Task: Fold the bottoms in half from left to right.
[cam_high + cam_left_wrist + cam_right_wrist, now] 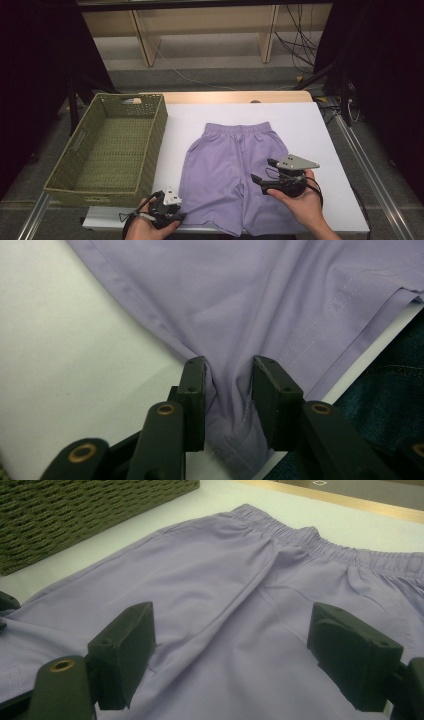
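Observation:
Purple shorts [235, 160] lie flat on the white board [310, 125], waistband at the far end. My left gripper [179, 212] is at the near left leg's hem corner. In the left gripper view, the left gripper [229, 365] has a raised fold of the shorts [240, 290] gathered between its jaws, with both pads against the cloth. My right gripper [262, 170] hovers over the right leg and points left. In the right gripper view, the right gripper [230, 630] stands wide open above the shorts [240, 565], holding nothing.
A green woven basket [152, 145], with nothing visible inside it, stands left of the board and close to the shorts; its wall [75, 510] is at the upper left of the right gripper view. A wooden strip [225, 96] runs behind the board. Dark cloth [385, 400] lies past the board's near edge.

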A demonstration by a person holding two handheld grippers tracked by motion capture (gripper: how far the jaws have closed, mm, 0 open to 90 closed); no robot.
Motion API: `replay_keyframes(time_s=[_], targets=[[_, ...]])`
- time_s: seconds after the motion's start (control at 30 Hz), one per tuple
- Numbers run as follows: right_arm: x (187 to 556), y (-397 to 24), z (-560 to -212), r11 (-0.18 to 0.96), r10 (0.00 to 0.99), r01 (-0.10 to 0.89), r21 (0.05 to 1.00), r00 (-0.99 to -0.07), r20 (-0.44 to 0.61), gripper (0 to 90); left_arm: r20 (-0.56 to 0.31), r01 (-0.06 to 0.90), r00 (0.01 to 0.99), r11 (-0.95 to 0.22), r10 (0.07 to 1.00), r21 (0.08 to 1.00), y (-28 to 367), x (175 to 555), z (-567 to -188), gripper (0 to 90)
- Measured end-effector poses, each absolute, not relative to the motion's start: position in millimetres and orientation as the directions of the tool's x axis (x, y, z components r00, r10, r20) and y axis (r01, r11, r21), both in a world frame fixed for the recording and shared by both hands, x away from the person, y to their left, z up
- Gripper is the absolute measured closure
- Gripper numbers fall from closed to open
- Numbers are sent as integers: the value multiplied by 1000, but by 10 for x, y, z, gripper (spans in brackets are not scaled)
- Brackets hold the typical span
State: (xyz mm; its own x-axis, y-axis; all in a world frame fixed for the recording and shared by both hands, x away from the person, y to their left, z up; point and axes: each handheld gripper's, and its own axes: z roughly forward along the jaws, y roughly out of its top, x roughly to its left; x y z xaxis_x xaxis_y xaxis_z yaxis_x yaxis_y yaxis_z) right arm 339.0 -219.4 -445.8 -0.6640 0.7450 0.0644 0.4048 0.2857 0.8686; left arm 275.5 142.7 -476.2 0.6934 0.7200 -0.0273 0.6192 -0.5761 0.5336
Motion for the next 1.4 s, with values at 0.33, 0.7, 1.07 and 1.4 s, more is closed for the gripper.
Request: replay_keyframes(time_s=[0.33, 0.7, 1.07, 1.4], targets=[[3374, -2179, -4456, 294, 737, 398, 869, -673, 58, 204, -22, 633, 679, -570, 734, 525, 1477, 2766, -4761, 545], [3369, -2121, -4448, 313, 726, 371, 874, -687, 32, 224, -56, 649, 669, -546, 741, 530, 1436, 2727, -4757, 807], [3391, -2049, -4472, 341, 714, 353, 871, -700, 4, 226, -9, 600, 707, -594, 707, 535, 1423, 2719, -4748, 886], [3417, -2023, -4475, 329, 716, 375, 867, -697, 30, 227, -50, 595, 713, -566, 699, 570, 1479, 2712, -4664, 889]])
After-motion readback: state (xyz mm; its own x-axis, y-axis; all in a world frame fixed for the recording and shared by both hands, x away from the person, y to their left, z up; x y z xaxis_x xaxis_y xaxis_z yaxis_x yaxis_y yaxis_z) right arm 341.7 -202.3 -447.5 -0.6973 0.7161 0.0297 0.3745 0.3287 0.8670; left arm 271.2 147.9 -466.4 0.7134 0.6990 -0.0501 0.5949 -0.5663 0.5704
